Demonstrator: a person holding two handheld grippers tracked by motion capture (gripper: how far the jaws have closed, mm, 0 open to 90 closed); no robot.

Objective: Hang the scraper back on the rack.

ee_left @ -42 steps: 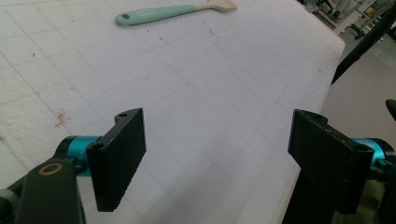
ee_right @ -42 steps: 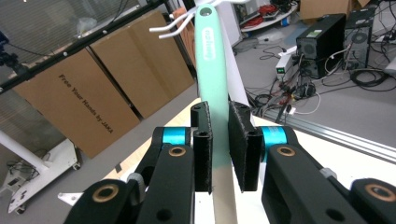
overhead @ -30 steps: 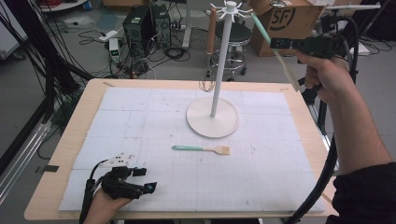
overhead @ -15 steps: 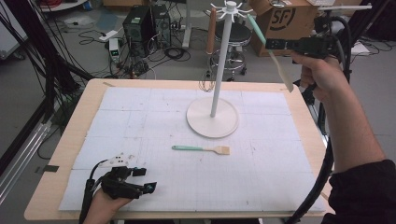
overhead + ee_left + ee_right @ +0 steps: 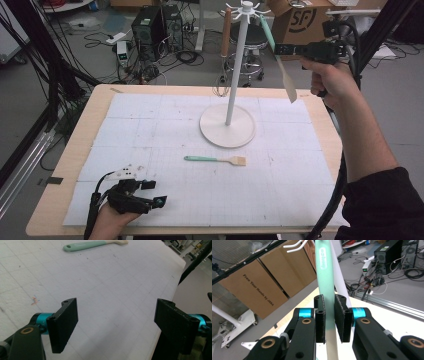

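Currently, item 1: right gripper [image 5: 278, 49], raised well above the table's far right, beside the top of the white rack [image 5: 240, 60]. Jaws closed flat on a mint-handled spatula [image 5: 276, 50], gripping approx. where mint handle meets pale lower part. In right gripper view the handle [image 5: 325, 277] runs up betw. the pads, hang-hole end uppermost, white hook tips [image 5: 293, 245] just beyond to upper left.

Item 2: spatula pose. Hangs tilted, handle end near the hook crown [image 5: 245, 7], pale blade [image 5: 289, 87] down and to the right, clear of the table [image 5: 60, 210].

Item 3: step in hand, judged: hang spatula on a rack hook. To do well: bring hole in handle end level w/ one hook tip, keep handle's flat face square to hook, feed hole over tip, lower slightly so it seats. Don't let go till weight is on the hook. Grip sits low on handle, so top end may swing; go slow, avoid knocking the pole, as rack could wobble on its round base [image 5: 227, 126].

Item 4: right arm. Forearm extended forward and up from lower right, wrist about level, gripper pointing left toward rack.

Item 5: left gripper [image 5: 150, 197], resting low at near-left corner of table, jaws spread wide, nothing betw. them. Idle.

Item 6: second mint-handled brush [image 5: 215, 160], lying flat mid-table in front of the base, apart from both grippers; seen also ahead of left gripper [image 5: 92, 245].
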